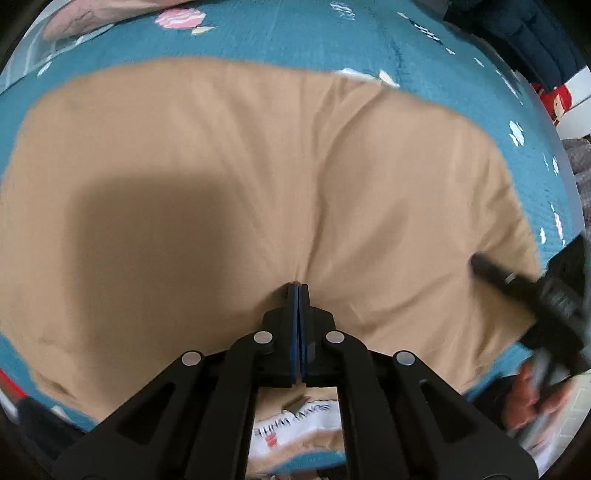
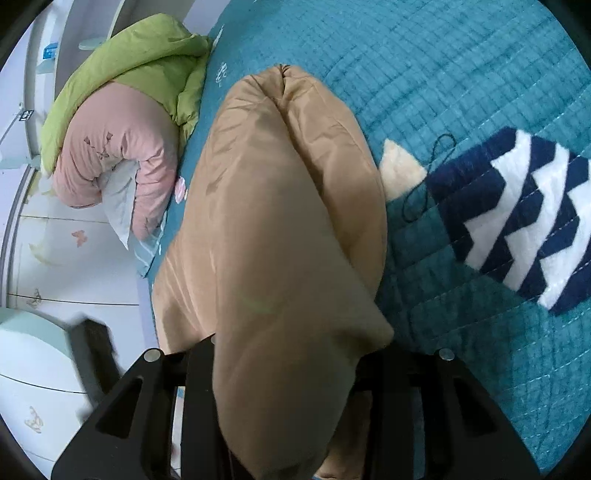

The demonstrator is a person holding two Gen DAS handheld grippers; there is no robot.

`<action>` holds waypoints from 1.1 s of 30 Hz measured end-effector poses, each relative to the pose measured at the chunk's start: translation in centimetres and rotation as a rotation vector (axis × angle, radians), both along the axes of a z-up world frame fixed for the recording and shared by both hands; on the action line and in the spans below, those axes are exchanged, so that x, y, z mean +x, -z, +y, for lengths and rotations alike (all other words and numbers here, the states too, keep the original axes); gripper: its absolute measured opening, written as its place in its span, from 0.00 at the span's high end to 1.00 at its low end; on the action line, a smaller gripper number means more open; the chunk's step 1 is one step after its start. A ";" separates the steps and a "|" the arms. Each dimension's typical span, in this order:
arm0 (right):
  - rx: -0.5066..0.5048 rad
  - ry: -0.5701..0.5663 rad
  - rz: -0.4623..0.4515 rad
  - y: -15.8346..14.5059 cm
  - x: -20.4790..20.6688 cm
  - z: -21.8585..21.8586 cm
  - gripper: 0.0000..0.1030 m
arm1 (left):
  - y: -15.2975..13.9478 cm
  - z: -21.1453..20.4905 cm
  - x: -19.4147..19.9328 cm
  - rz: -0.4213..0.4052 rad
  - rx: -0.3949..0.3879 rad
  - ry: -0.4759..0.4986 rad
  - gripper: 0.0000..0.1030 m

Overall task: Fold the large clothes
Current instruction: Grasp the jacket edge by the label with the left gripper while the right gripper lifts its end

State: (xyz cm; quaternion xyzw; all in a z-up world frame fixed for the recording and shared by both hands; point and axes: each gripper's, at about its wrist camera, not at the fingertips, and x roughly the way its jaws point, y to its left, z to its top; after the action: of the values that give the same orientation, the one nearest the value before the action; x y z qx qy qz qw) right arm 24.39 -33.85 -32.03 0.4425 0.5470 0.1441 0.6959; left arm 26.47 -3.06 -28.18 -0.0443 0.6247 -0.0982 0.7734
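Note:
A large tan garment [image 1: 229, 177] lies spread over the teal quilted bed cover [image 1: 295, 37]. My left gripper [image 1: 298, 286] is shut, its jaws pinching a fold of the tan cloth at its near edge. A white collar label [image 1: 295, 424] shows under the gripper. My right gripper [image 1: 476, 264] appears blurred at the garment's right edge. In the right wrist view the tan garment [image 2: 280, 229] hangs in a long roll over the right gripper and hides its fingertips, so its jaw state is unseen. The teal cover [image 2: 443, 74] lies beneath.
A pink and green bundle of bedding [image 2: 122, 122] sits at the bed's far left. A navy and white zigzag patch [image 2: 517, 214] is sewn on the cover. White cabinet fronts [image 2: 66, 266] stand left of the bed. Dark clothes [image 1: 524, 33] and a red item [image 1: 559, 99] lie at the far right.

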 end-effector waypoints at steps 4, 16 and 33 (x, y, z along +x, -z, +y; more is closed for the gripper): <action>-0.064 -0.031 -0.017 -0.5 0.1 0.8 0.63 | 0.3 -0.6 -0.1 -0.049 0.061 -0.005 0.98; -0.037 -0.014 0.002 -0.2 0.3 0.9 0.62 | -0.4 0.6 -5.0 0.028 -0.032 0.012 0.99; -0.199 -0.042 -0.277 -8.2 -1.4 3.7 0.73 | 0.9 0.6 -3.7 -0.075 0.013 0.010 0.98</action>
State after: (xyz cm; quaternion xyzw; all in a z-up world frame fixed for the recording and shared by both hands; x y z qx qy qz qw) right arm 22.97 -30.11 -23.86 0.3357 0.4665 0.1634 0.8018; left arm 22.76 -2.45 -29.07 -0.0321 0.5960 -0.0997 0.7961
